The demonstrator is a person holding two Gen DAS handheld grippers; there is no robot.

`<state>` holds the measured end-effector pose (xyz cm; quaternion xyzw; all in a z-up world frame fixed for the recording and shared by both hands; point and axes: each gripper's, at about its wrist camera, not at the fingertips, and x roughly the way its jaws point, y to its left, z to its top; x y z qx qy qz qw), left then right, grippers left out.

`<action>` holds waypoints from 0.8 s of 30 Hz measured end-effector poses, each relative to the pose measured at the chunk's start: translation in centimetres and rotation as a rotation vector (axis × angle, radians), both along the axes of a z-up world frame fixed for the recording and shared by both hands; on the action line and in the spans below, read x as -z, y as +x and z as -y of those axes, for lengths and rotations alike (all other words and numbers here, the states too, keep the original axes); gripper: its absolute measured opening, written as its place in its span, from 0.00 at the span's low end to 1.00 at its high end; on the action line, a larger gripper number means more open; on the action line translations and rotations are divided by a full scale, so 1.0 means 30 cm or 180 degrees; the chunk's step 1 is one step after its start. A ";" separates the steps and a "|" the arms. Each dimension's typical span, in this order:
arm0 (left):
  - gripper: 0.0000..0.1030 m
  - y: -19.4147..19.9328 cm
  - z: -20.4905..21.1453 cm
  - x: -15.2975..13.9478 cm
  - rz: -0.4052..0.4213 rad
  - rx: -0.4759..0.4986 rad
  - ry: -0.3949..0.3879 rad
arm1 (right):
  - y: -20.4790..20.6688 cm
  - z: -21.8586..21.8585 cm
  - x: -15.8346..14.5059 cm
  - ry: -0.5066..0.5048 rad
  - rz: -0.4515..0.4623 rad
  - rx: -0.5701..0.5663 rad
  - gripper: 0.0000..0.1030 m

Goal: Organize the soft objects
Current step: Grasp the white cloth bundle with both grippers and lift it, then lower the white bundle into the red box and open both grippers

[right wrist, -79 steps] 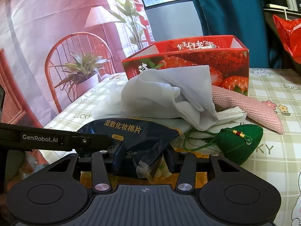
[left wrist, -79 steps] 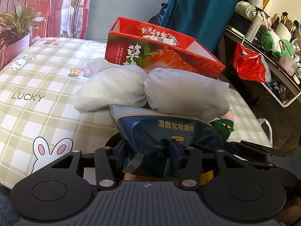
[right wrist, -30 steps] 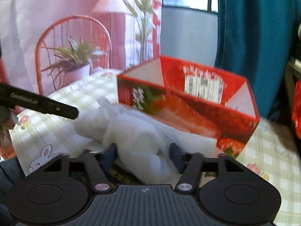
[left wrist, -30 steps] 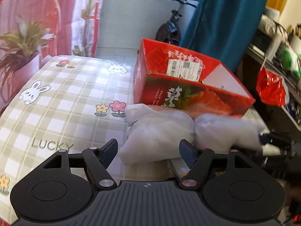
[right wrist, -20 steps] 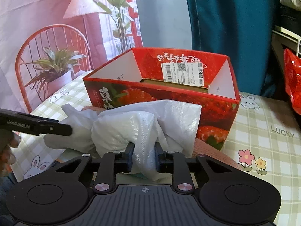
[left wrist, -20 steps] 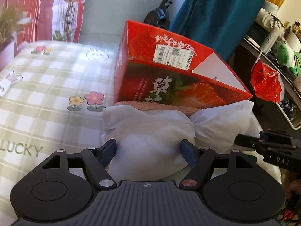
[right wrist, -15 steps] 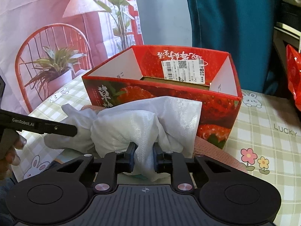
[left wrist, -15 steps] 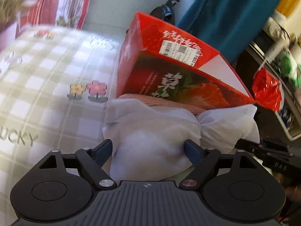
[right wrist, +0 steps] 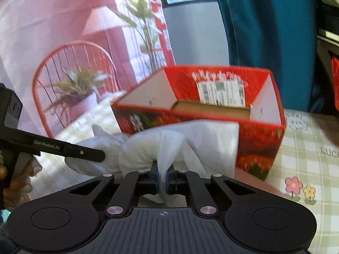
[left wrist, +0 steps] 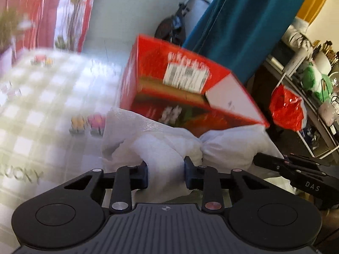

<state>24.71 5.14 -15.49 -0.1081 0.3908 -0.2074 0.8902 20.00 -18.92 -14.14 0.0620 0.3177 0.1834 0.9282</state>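
White cloth (right wrist: 180, 141) beside "GenRobot.AI" gripper (right wrist: 84, 153)

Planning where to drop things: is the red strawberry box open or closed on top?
Open: the red strawberry box has no lid, and its inner walls and brown floor are visible.

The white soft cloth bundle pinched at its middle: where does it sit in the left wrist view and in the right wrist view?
Left wrist view: white soft cloth bundle at lower centre, between the closing left gripper fingers.
Right wrist view: lower centre, a fold pinched in the shut right gripper.
Shared landmark: the open red strawberry-printed cardboard box just behind it.
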 end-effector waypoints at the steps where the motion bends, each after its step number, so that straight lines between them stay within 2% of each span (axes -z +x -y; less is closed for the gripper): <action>1: 0.32 -0.011 0.003 -0.029 0.0084 -0.0021 0.0026 | 0.000 0.002 -0.017 0.0024 0.0038 -0.0004 0.05; 7: 0.32 -0.026 0.025 -0.215 0.0532 -0.0043 0.0051 | -0.002 0.021 -0.142 0.0159 0.0368 -0.0043 0.05; 12: 0.32 0.060 0.098 -0.312 0.0727 0.0030 0.0190 | 0.048 0.059 -0.241 0.0135 0.0621 0.0037 0.05; 18: 0.33 0.205 0.201 -0.303 0.0662 0.0090 0.0304 | 0.161 0.113 -0.271 0.0000 0.0740 0.0266 0.05; 24: 0.33 0.311 0.263 -0.224 0.0473 0.0166 0.0427 | 0.277 0.149 -0.193 -0.0051 0.0557 0.0426 0.05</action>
